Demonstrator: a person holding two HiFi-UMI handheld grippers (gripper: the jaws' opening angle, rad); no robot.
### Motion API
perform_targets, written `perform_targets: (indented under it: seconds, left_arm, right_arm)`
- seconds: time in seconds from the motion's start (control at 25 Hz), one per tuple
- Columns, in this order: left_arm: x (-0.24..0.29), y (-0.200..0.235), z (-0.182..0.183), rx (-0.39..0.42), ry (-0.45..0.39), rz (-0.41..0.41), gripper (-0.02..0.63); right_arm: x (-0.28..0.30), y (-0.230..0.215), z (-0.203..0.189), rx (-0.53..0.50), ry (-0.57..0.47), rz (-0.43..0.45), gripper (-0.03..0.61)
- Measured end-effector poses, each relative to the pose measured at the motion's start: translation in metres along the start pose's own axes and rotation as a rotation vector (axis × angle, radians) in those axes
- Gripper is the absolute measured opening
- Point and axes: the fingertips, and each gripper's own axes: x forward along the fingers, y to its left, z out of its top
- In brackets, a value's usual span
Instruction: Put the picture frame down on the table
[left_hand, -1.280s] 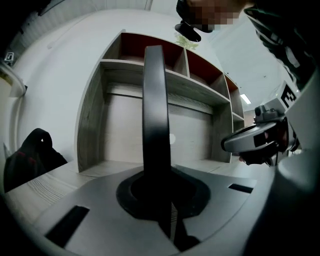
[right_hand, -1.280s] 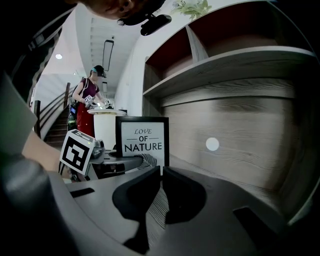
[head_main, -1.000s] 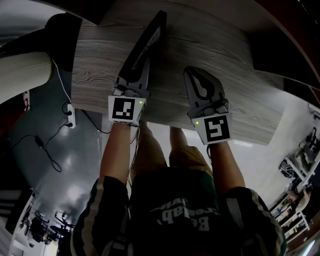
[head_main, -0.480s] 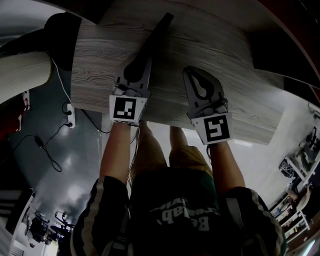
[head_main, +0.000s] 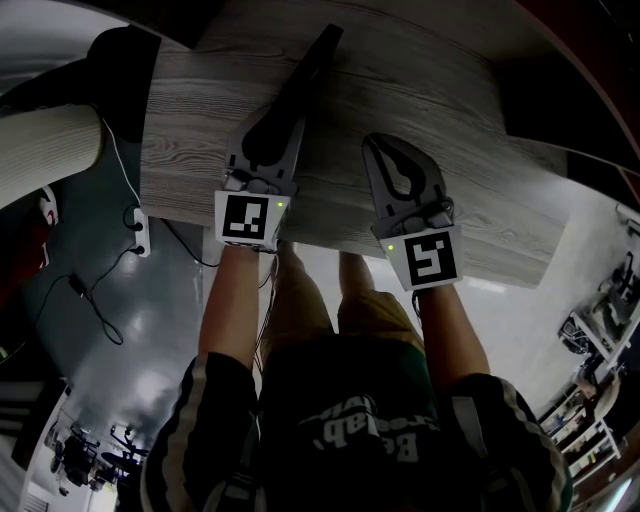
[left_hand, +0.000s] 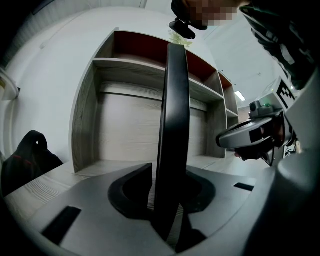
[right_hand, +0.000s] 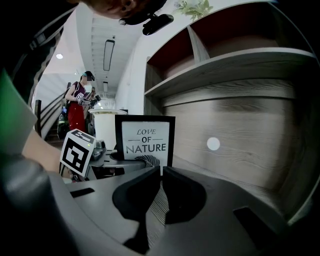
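Note:
A black picture frame stands edge-on over the grey wood table, a thin dark strip in the head view. My left gripper is shut on its near end. In the left gripper view the frame's black edge rises upright between the jaws of that gripper. The right gripper view shows the frame's face, white with "LOVE OF NATURE" printed on it, and the left gripper's marker cube beside it. My right gripper hovers to the right of the frame, shut with nothing in it. The frame's bottom edge is hidden.
A wooden shelf unit stands at the table's far side. A black bag lies at the table's left end. Cables and a power strip are on the floor to the left. A person stands far off.
The frame has turned from leaning, with its face partly showing, to edge-on in the head view. Both grippers have stayed almost in place.

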Motion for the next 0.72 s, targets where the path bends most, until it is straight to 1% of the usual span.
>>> perform_targets:
  seconds: [0.2, 0.36, 0.56, 0.72]
  left_arm:
    - [-0.002, 0.000, 0.001, 0.011, -0.001, -0.007, 0.135]
    - [-0.004, 0.001, 0.003, 0.007, -0.001, -0.007, 0.142]
    - [-0.011, 0.003, -0.001, 0.005, 0.005, 0.012, 0.147]
    - [-0.023, 0.006, -0.001, 0.003, 0.007, 0.047, 0.152]
  right_arm:
    - [-0.001, 0.001, 0.001, 0.003, -0.003, 0.000, 0.041]
    - [-0.001, 0.000, 0.004, 0.000, -0.002, 0.001, 0.041]
    - [0.000, -0.002, 0.007, 0.013, -0.014, 0.005, 0.041]
    - [-0.001, 0.001, 0.008, 0.010, -0.022, 0.021, 0.041]
